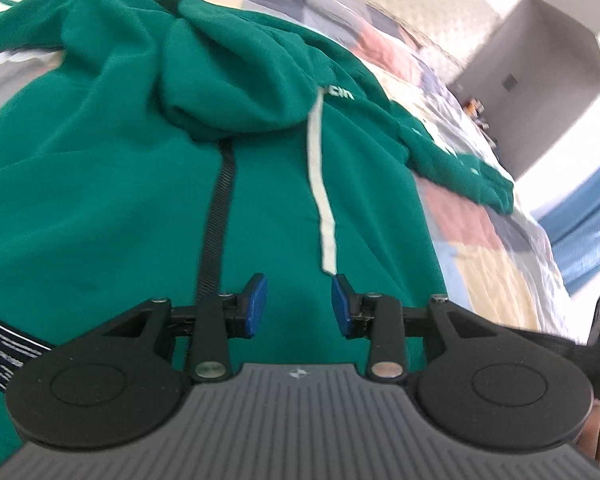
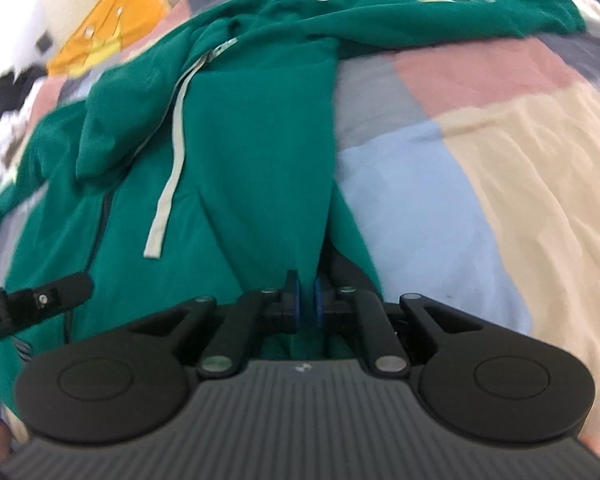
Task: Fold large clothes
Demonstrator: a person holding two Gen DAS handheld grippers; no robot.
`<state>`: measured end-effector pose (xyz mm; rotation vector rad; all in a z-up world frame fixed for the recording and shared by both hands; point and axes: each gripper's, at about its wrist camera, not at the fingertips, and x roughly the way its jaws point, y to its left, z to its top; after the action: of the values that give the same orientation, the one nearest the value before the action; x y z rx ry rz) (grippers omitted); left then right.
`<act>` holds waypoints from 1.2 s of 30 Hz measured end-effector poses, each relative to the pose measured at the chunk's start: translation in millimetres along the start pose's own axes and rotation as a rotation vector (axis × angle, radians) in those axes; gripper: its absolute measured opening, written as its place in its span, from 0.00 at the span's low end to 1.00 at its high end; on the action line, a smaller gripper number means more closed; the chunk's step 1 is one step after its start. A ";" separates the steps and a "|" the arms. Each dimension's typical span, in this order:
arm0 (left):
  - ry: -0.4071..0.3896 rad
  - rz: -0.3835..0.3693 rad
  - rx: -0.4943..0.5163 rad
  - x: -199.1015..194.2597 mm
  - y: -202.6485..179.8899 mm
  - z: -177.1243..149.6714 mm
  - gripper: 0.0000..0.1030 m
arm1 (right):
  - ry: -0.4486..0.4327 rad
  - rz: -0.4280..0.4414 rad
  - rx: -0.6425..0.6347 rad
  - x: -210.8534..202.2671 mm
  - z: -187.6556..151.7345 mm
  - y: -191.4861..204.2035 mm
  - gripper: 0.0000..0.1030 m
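the green hoodie (image 1: 112,168) lies spread front-up on the patchwork quilt (image 2: 500,152) of a bed, hood (image 1: 228,80) flopped down over the chest, a black zip (image 1: 220,204) running straight ahead of the left gripper (image 1: 299,306) and a flat white drawcord (image 1: 320,184) ending just beyond its right pad. those jaws are spread with nothing between them, only hoodie cloth beneath. the right gripper (image 2: 306,304) has its jaws pressed nearly together, pinching a ridge of the hoodie's side edge that rises in a fold straight ahead of the pads; bare quilt lies to the right of them

the fabric looks like thick, matte fleece: soft, limp, fairly weighty for cloth, not slippery. it should drape and sag rather than hold a line, so a single pinch will likely drag a peak instead of lifting a clean edge. the hem and shoulder seams seem the better holds, both corners taken together. the sleeve (image 2: 460,20) far ahead of the right jaws lies crumpled
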<state>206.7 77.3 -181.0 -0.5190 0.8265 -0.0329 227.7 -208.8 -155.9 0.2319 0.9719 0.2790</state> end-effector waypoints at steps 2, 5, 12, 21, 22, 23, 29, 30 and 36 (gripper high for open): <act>-0.004 0.001 -0.020 -1.1 3.8 2.6 0.41 | 0.002 -0.001 -0.002 -0.8 -0.5 0.1 0.09; -0.008 0.010 -0.031 -2.6 5.8 6.0 0.41 | -0.011 0.015 0.019 -5.4 -0.1 -0.7 0.12; -0.061 0.013 -0.011 -19.8 10.4 63.7 0.54 | -0.093 0.144 0.082 -37.9 22.3 -3.0 0.46; -0.116 0.049 -0.107 10.1 72.1 210.4 0.61 | -0.152 0.340 0.067 -8.8 128.8 28.7 0.60; -0.121 0.048 -0.128 18.8 80.3 224.6 0.61 | -0.155 0.348 0.080 1.5 143.2 34.0 0.60; -0.126 0.040 -0.141 30.6 88.2 239.7 0.61 | -0.151 0.362 0.096 15.1 158.8 39.9 0.60; -0.095 0.047 -0.202 125.8 133.0 320.5 0.62 | -0.128 0.370 0.137 121.0 242.0 74.8 0.60; -0.084 0.048 -0.214 141.4 140.1 333.0 0.62 | -0.124 0.366 0.143 139.1 253.8 77.7 0.60; 0.036 0.079 -0.319 231.1 180.6 388.8 0.61 | -0.085 0.362 0.236 239.9 308.9 75.4 0.60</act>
<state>609.9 349.5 -205.1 -0.7864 0.8921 0.1653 604.2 -78.8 -150.4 0.6336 0.8746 0.4817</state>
